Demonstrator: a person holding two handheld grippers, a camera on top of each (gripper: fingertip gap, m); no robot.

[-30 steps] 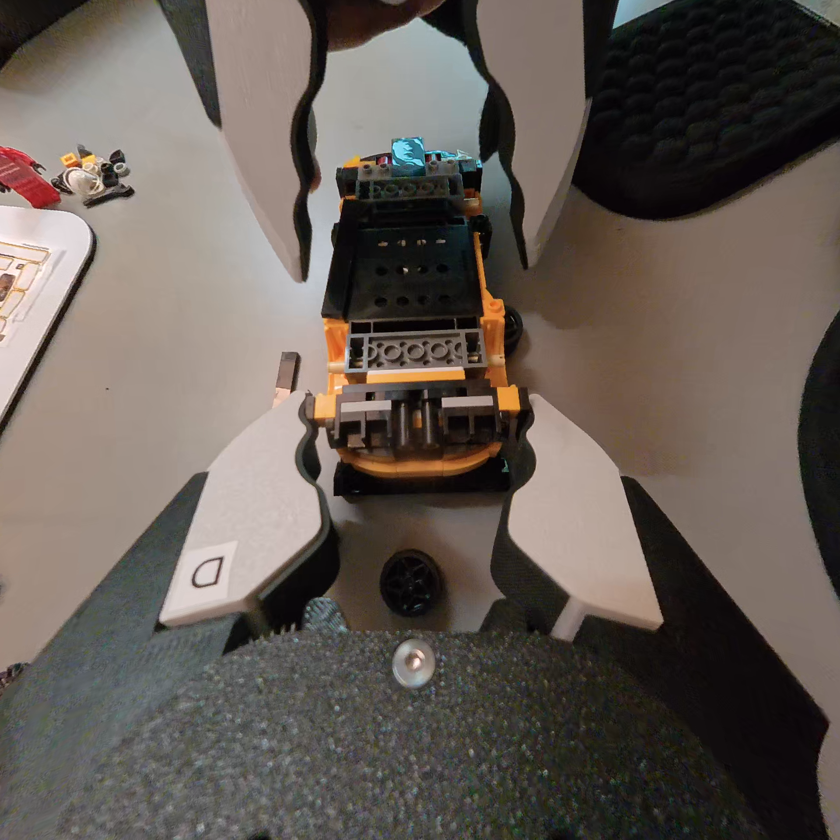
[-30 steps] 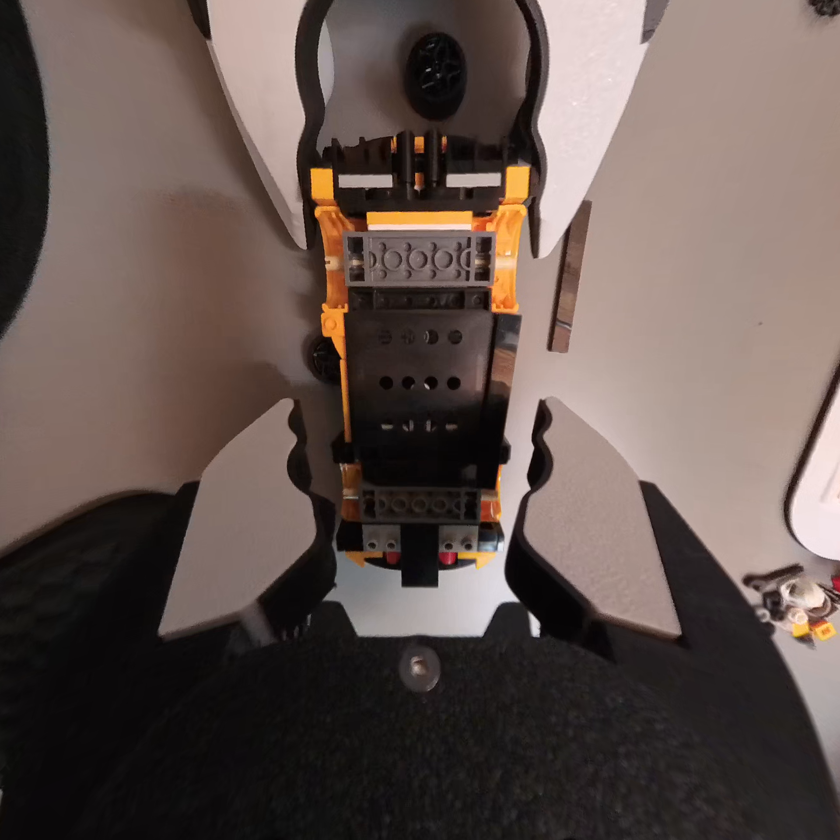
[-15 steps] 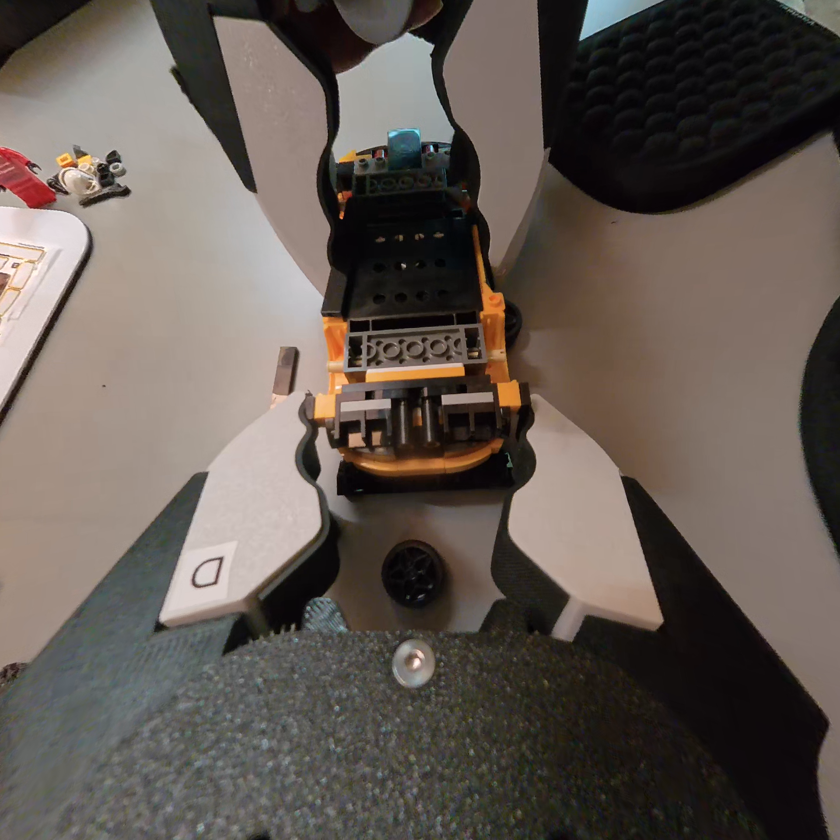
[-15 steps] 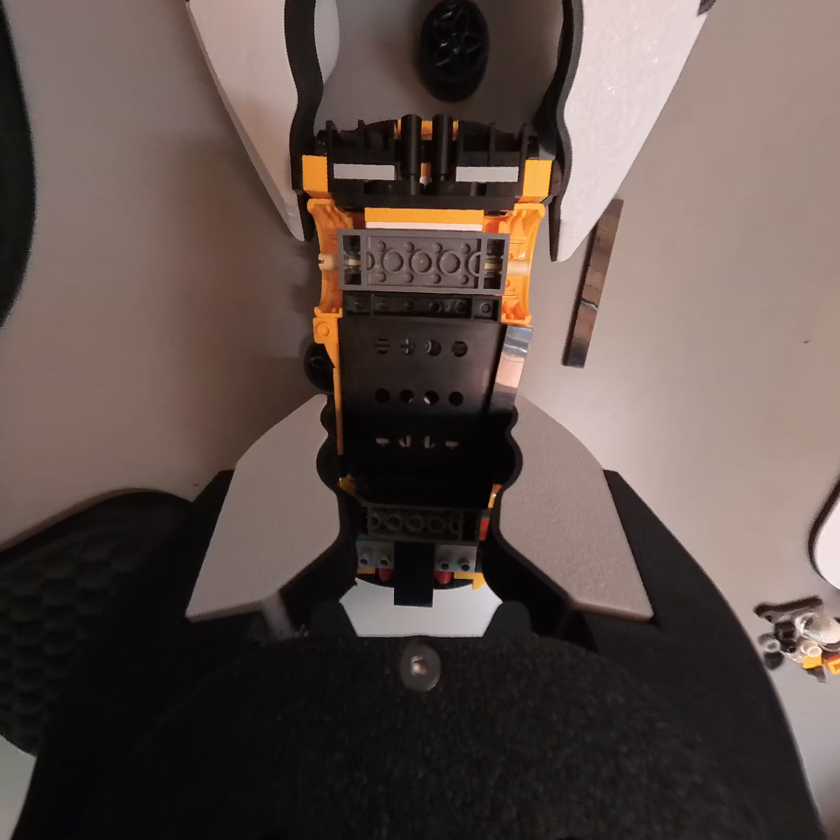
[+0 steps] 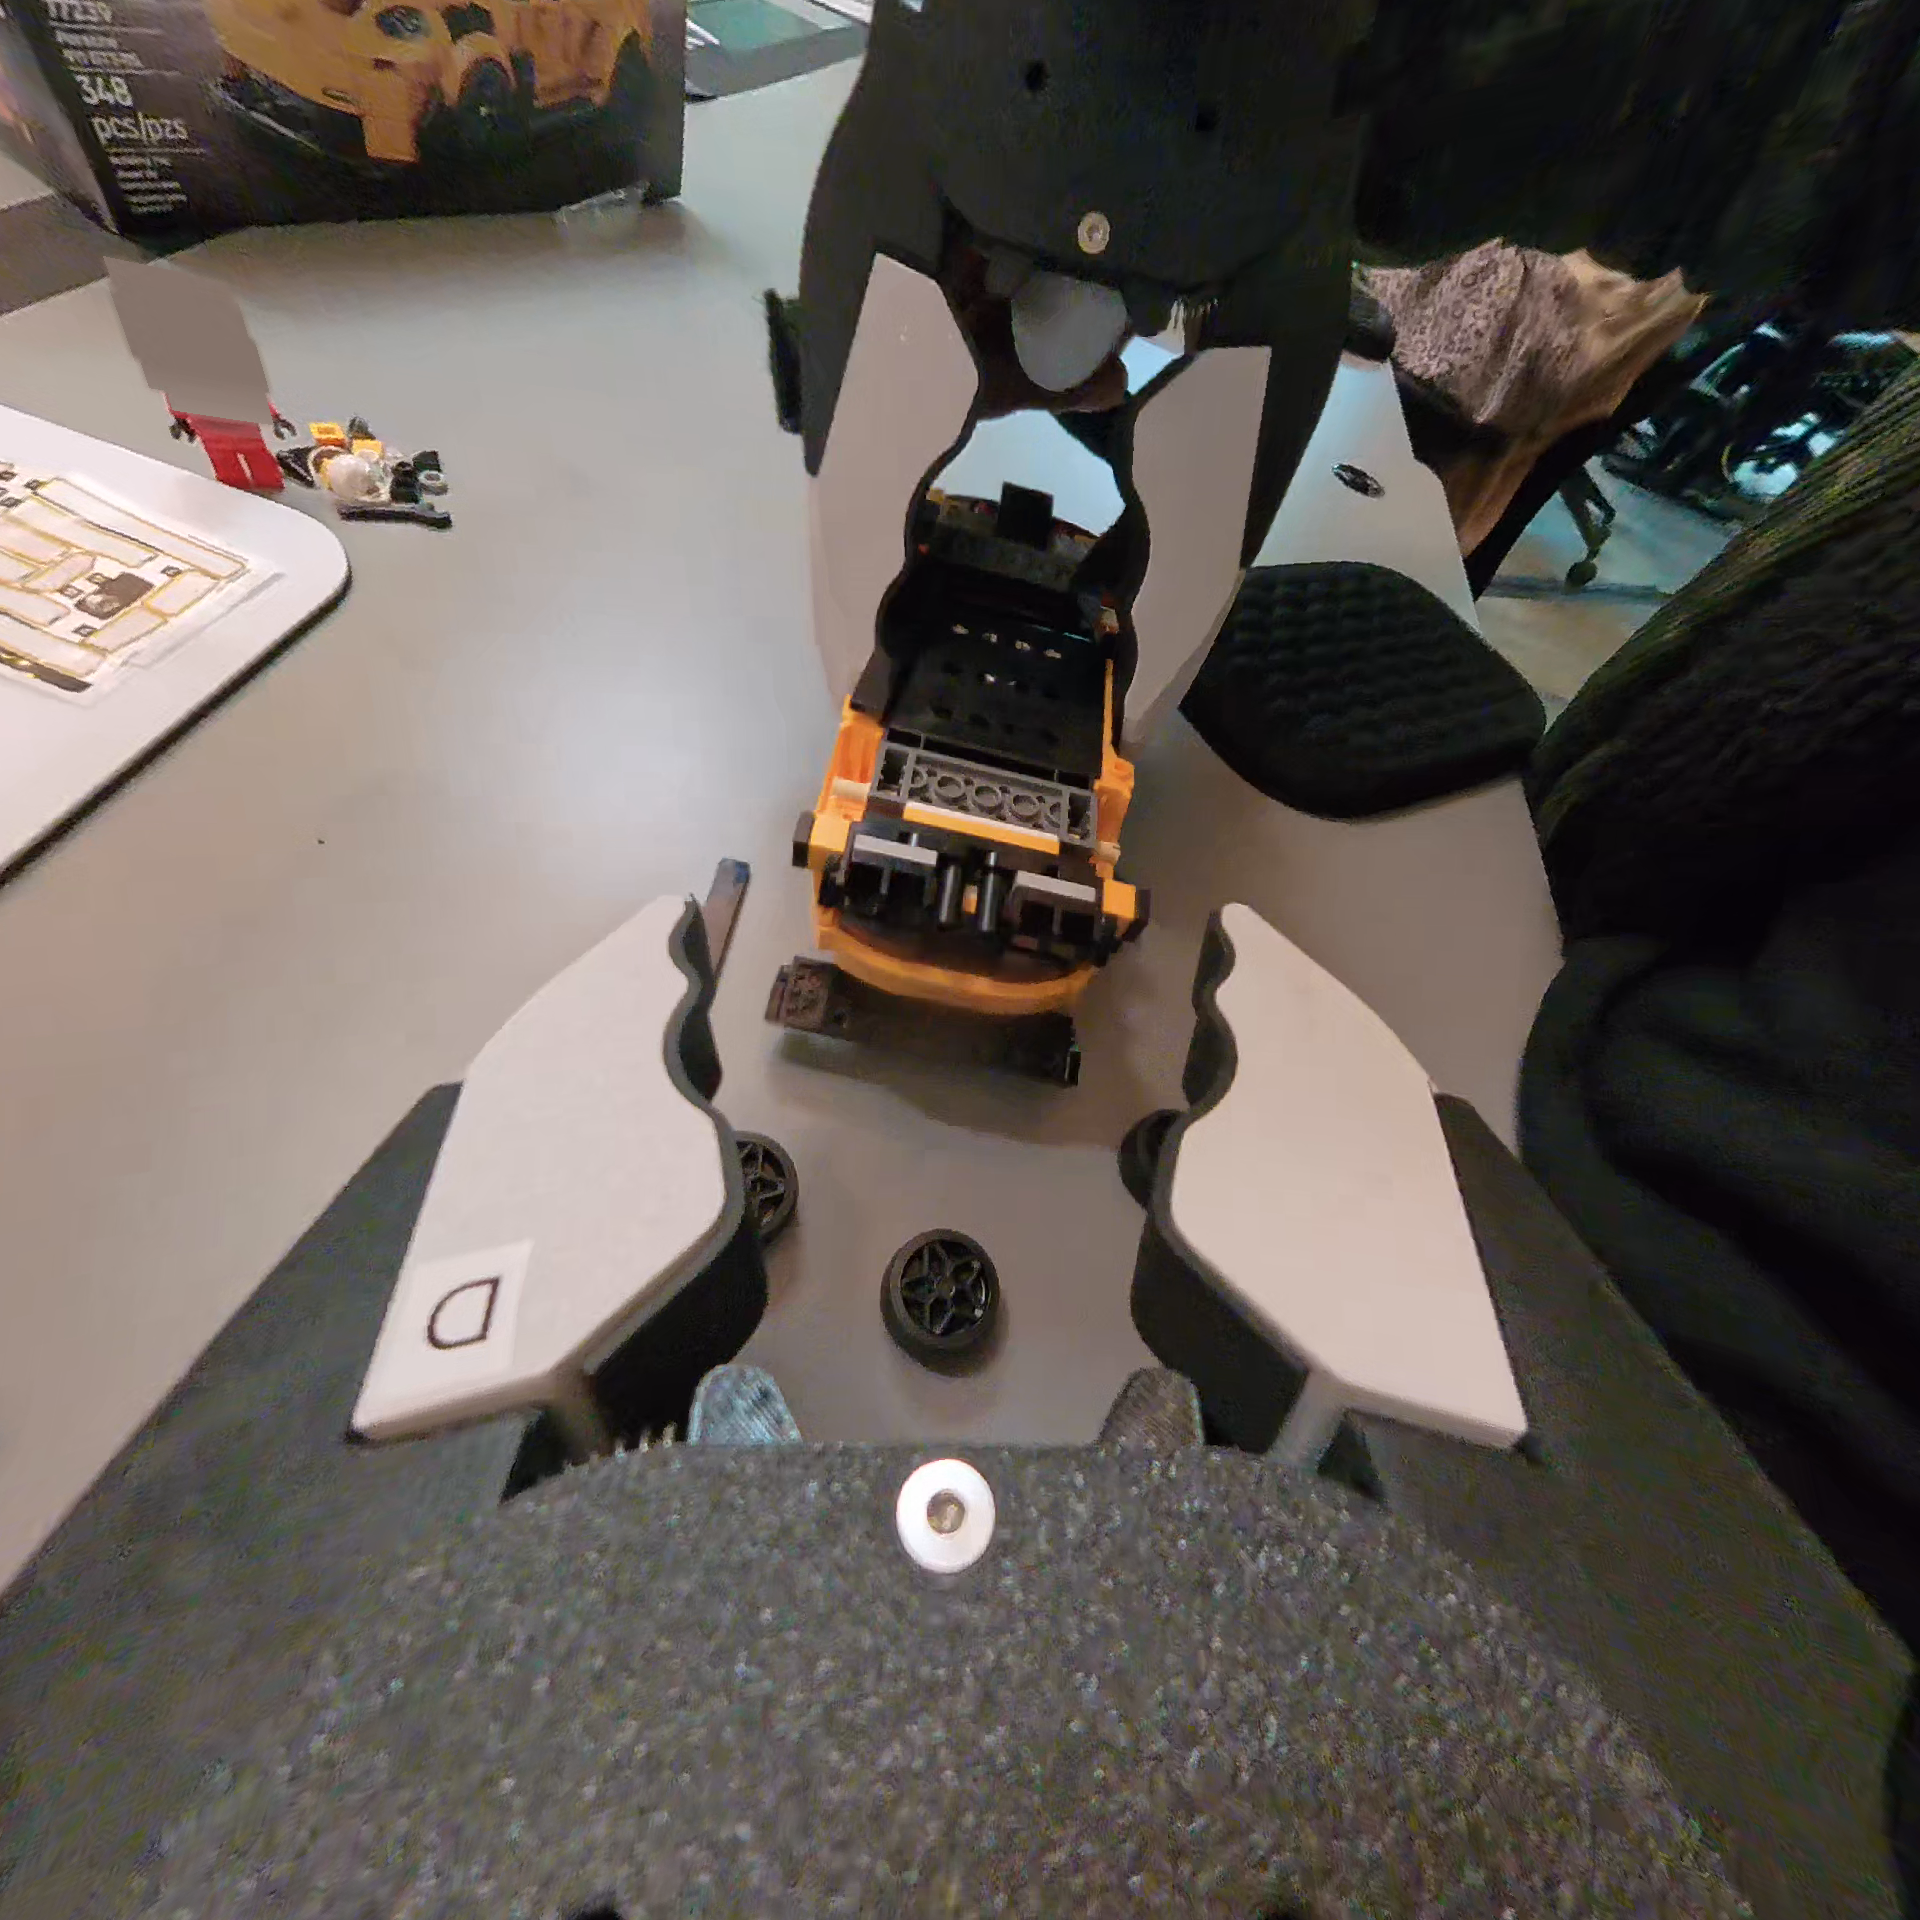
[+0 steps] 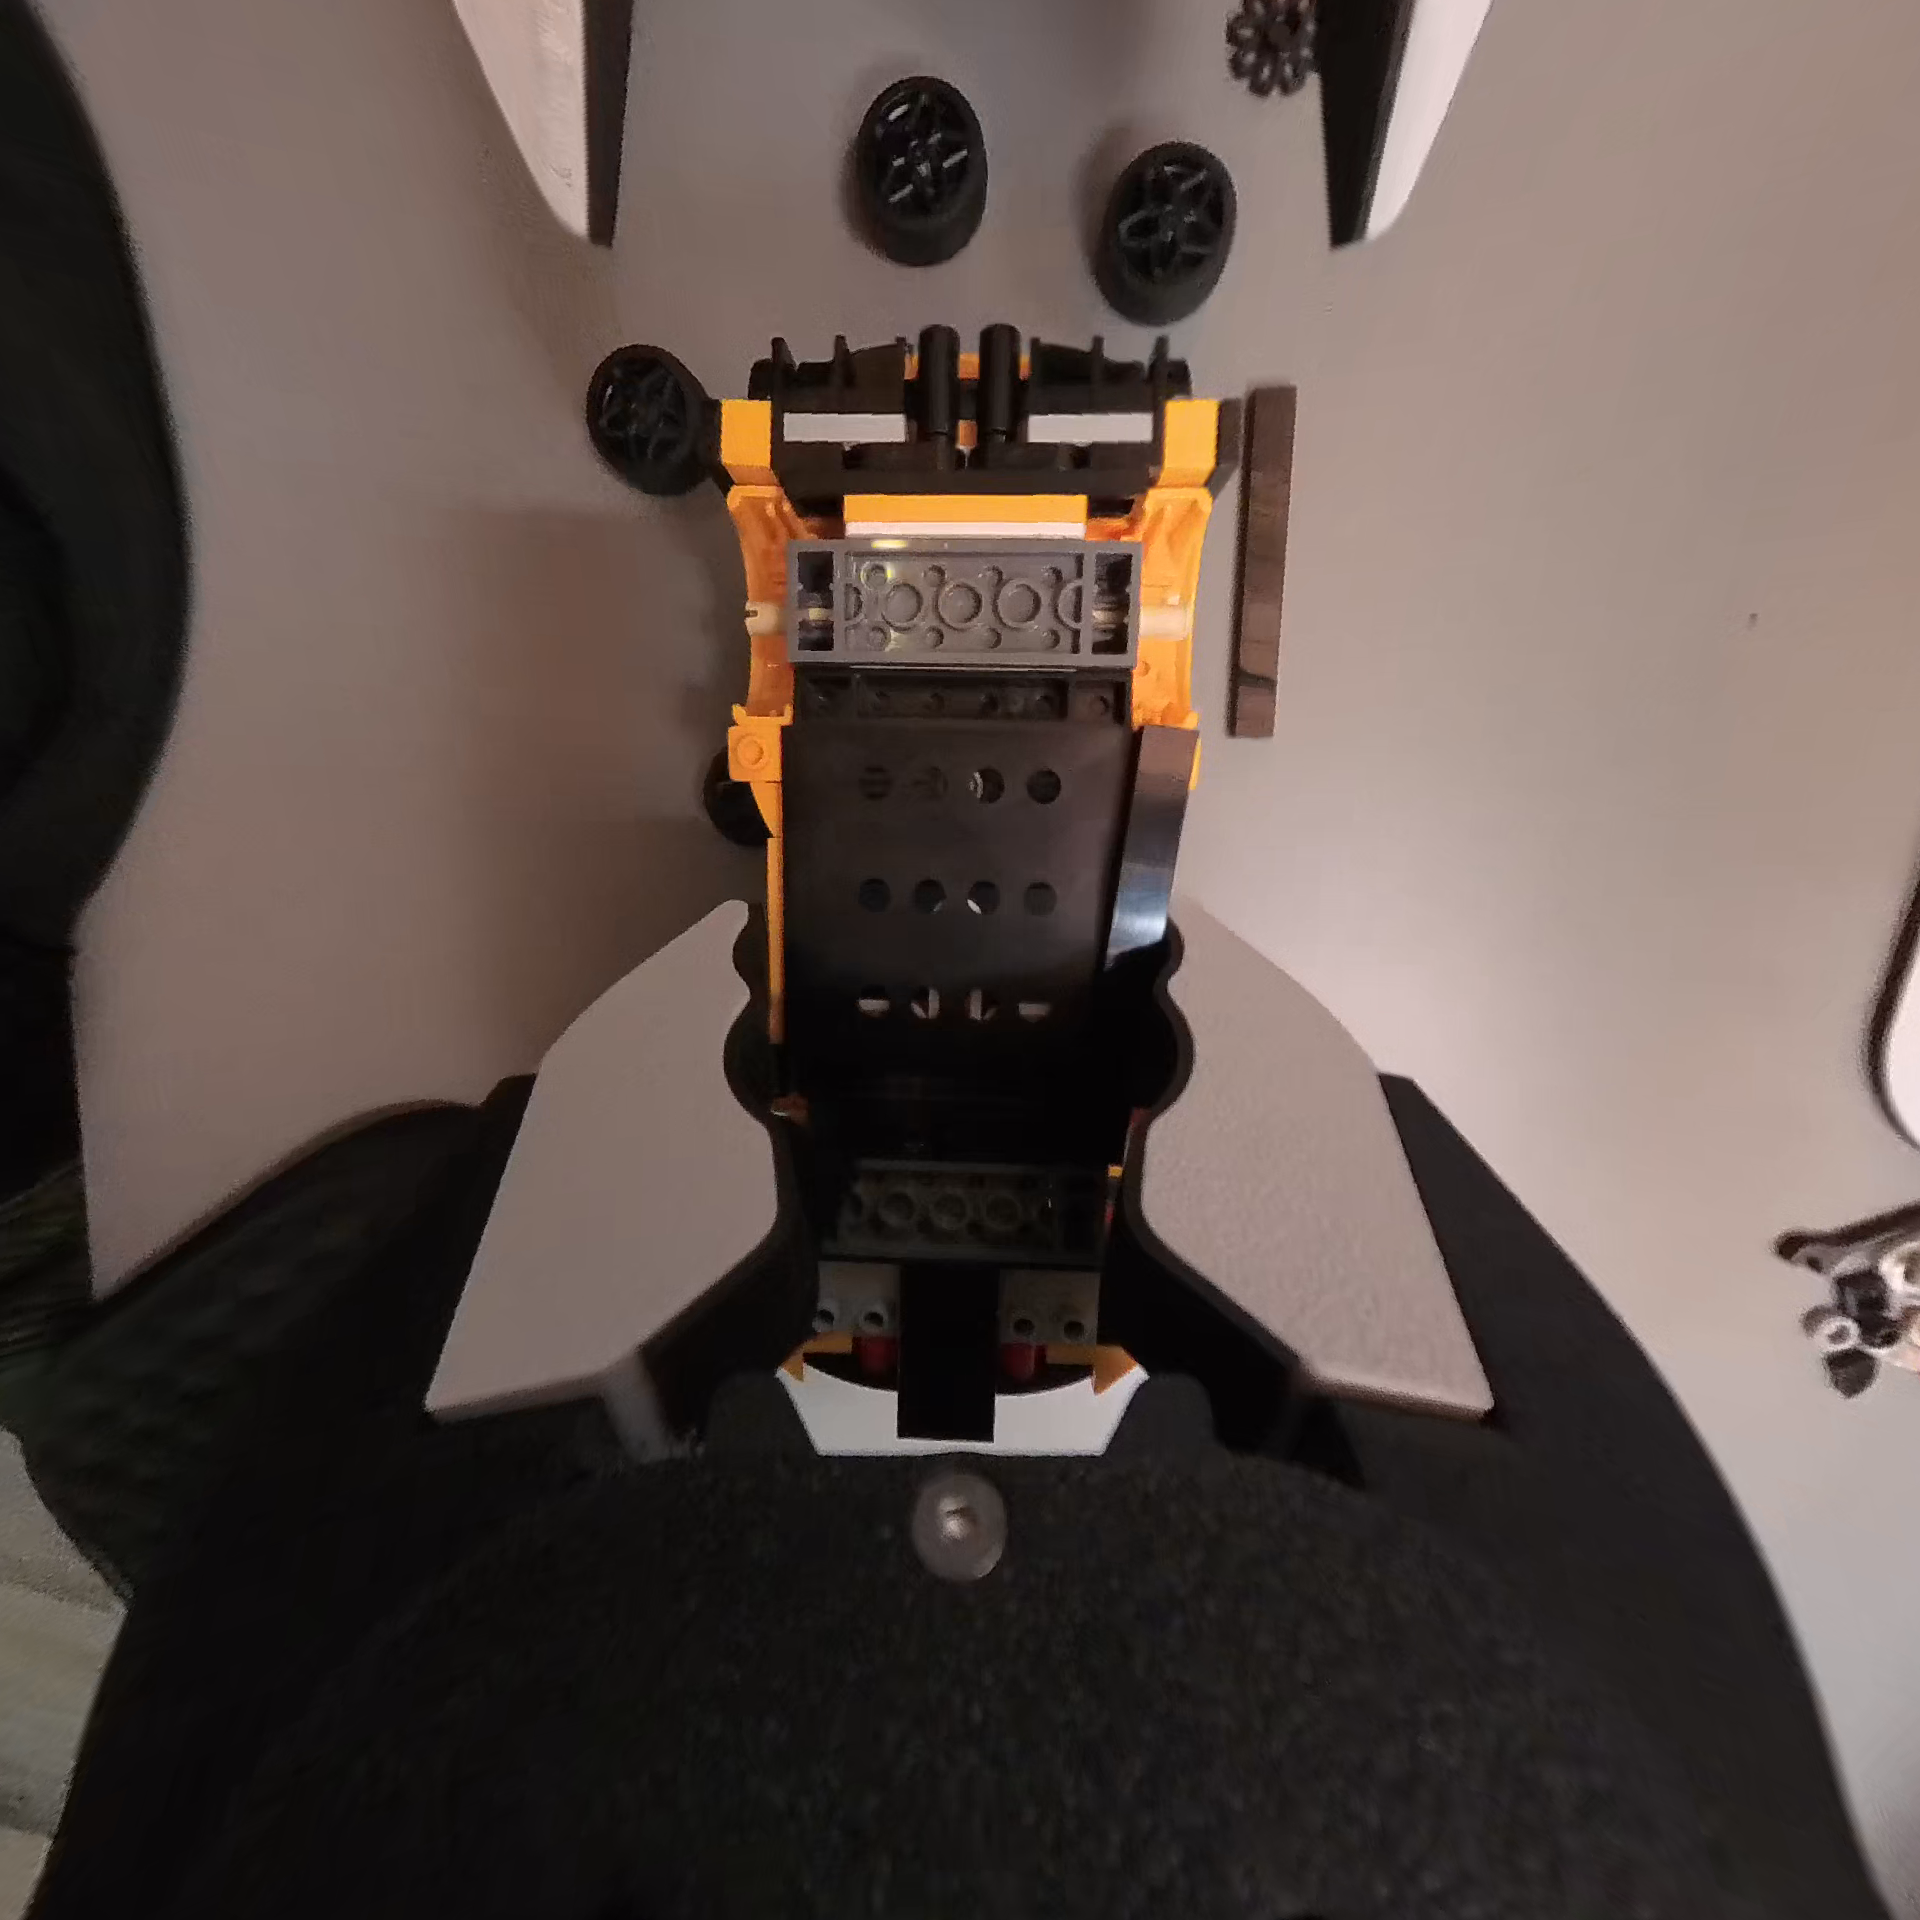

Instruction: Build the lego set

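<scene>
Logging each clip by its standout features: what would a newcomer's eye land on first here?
The upside-down orange and black Lego car, mid-table, its wheelless underside up. The right gripper is shut on its rear end, while the left gripper stands open just short of the front. Loose black wheels lie on the grey table between the left gripper's fingers.

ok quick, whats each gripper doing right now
Left gripper: open, holding nothing, clear of the car.
Right gripper: shut on the upside-down orange lego car, gripping its near end.
</scene>
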